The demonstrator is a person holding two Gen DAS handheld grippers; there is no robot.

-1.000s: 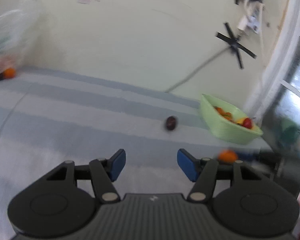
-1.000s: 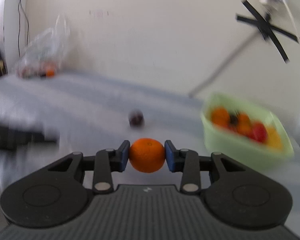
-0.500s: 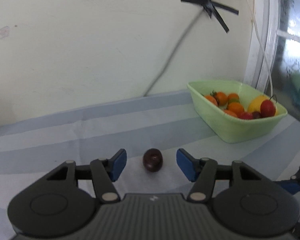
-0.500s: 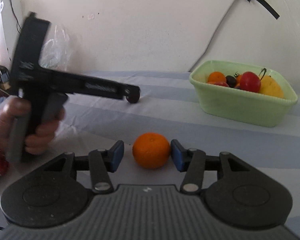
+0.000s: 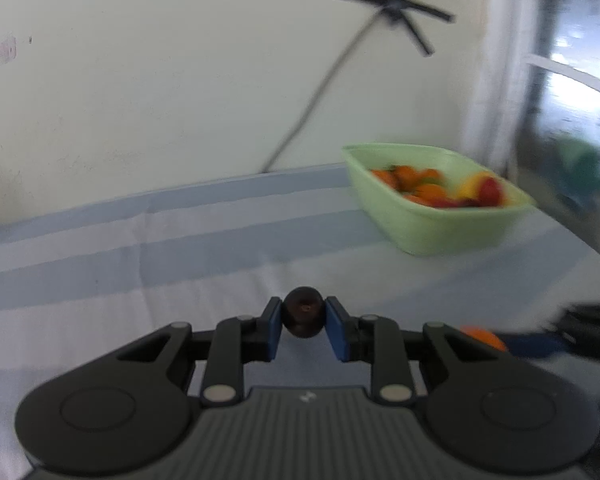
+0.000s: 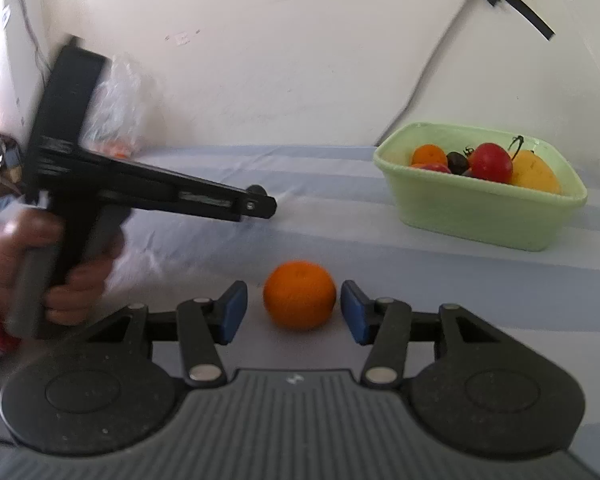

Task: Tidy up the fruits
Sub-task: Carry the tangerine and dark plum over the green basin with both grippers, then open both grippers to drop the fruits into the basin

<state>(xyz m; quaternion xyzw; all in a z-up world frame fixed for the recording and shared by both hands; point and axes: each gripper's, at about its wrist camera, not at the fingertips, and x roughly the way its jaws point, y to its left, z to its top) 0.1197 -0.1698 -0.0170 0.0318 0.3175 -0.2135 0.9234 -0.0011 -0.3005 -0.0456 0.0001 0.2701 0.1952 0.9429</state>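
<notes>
Left gripper (image 5: 303, 317) pinches a small, round, dark purple-brown fruit (image 5: 302, 312)

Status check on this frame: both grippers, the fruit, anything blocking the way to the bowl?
Left gripper shut on dark fruit. Right gripper open, orange on the cloth between its fingers. Green bowl ahead, part filled; path looks clear.

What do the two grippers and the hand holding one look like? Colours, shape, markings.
Both grippers, left gripper and right gripper, match: black linkage arms with silver pivot pins, blue finger pads, ribbed grey body with small white logo. From the side, a pistol-style grip. The left hand is bare, with a red patterned sleeve.
</notes>
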